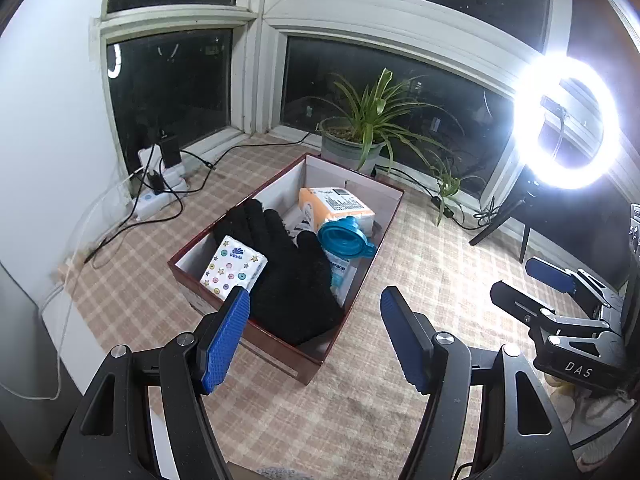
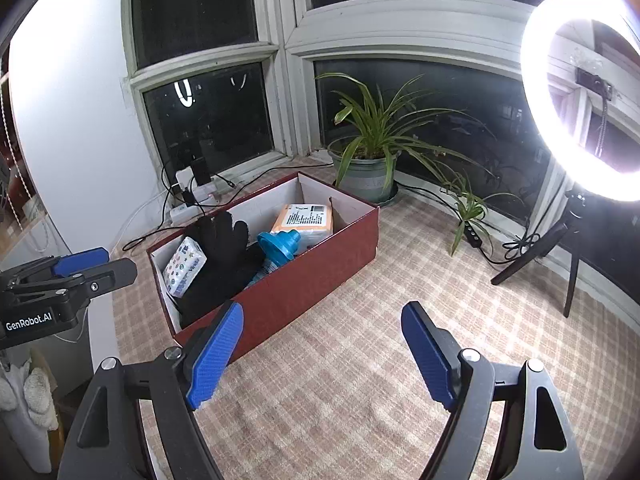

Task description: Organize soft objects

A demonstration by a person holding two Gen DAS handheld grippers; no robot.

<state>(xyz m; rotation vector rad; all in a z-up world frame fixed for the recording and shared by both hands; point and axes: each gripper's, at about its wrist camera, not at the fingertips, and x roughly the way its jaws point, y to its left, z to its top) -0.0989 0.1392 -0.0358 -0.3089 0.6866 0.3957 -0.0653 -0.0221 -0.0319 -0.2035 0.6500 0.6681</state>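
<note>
Checked cloth: beige-pink plaid covers the table point(image 1: 420, 248) under dark corner windows point(image 1: 168, 88).
Box: one red carton point(image 2: 320, 280) at 12 o'clock holds one black glove point(image 1: 288, 276), three tissue packs, one blue cup point(image 1: 344, 236).
Grippers: left gripper point(image 1: 316, 340) and right gripper point(image 2: 320, 352) both gape wide, holding nothing.
Views: only the right wrist view shows the carton's outer long side.

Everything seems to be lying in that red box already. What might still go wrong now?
1. The black knit glove drapes over the near rim of the red cardboard box, so it might slide out or catch a passing finger.
2. The blue plastic funnel-shaped piece lies loosely on the packs and could roll.
3. Black cables trail across the checked cloth beside the box and could snag.
</note>
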